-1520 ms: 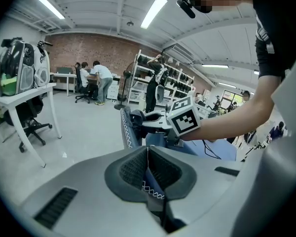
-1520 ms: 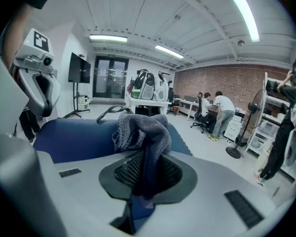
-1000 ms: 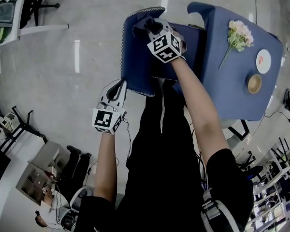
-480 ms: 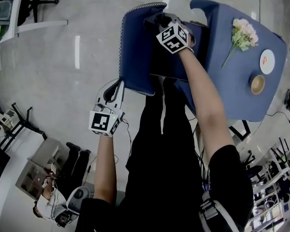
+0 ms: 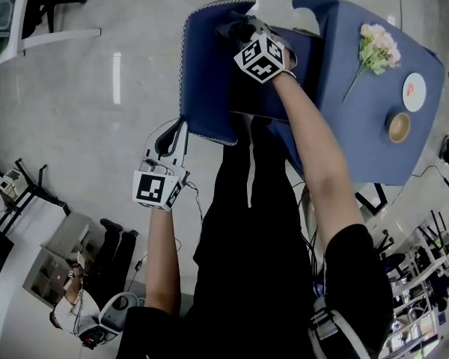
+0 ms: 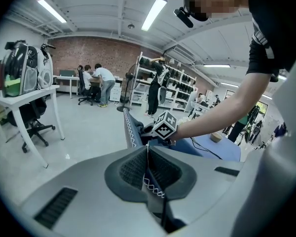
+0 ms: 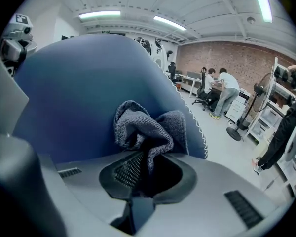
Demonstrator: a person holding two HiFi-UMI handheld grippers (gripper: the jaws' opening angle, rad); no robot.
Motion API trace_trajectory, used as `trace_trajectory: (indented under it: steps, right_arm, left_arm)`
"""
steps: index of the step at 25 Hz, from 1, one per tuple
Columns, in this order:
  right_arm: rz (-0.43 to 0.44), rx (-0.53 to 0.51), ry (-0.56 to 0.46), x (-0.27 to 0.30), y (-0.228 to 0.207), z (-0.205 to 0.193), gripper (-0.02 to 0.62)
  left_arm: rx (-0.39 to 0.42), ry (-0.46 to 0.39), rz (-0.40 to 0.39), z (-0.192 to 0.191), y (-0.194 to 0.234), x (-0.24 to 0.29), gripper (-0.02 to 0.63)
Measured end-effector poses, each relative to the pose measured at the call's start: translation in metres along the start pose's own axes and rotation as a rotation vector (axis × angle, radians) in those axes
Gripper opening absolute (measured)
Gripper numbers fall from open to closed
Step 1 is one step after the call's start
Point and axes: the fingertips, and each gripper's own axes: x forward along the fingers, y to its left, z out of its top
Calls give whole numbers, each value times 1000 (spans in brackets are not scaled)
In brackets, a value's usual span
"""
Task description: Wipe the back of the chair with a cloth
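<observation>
Since a second ago the right gripper [image 5: 241,33] has slid the cloth [image 5: 232,28] further across the chair [image 5: 206,73] back, nearer its stitched rim. The cloth is a crumpled grey wad with no clear long axis. It bulges forward out of the jaws and presses flat against the blue back. The right gripper's jaws are clamped on its lower folds, so most of it sits beyond the fingertips. The left gripper [image 5: 173,139] pinches the back's zigzag-stitched edge lower down, jaws closed on it. Just past the chair stands a table [image 5: 359,148] under a blue cover, with flowers [image 5: 376,49] on it. The floor [image 5: 97,88] is glossy grey. A brick wall [image 6: 89,53] and shelves [image 6: 172,83] close the far side.
</observation>
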Motion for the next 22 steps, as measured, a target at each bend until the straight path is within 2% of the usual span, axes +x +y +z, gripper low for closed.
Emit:
trace_trajectory:
  steps: [22]
  right_arm:
    - [92, 24, -65, -18, 76, 6, 71]
  left_arm:
    - [18, -26, -21, -4, 2, -6, 25]
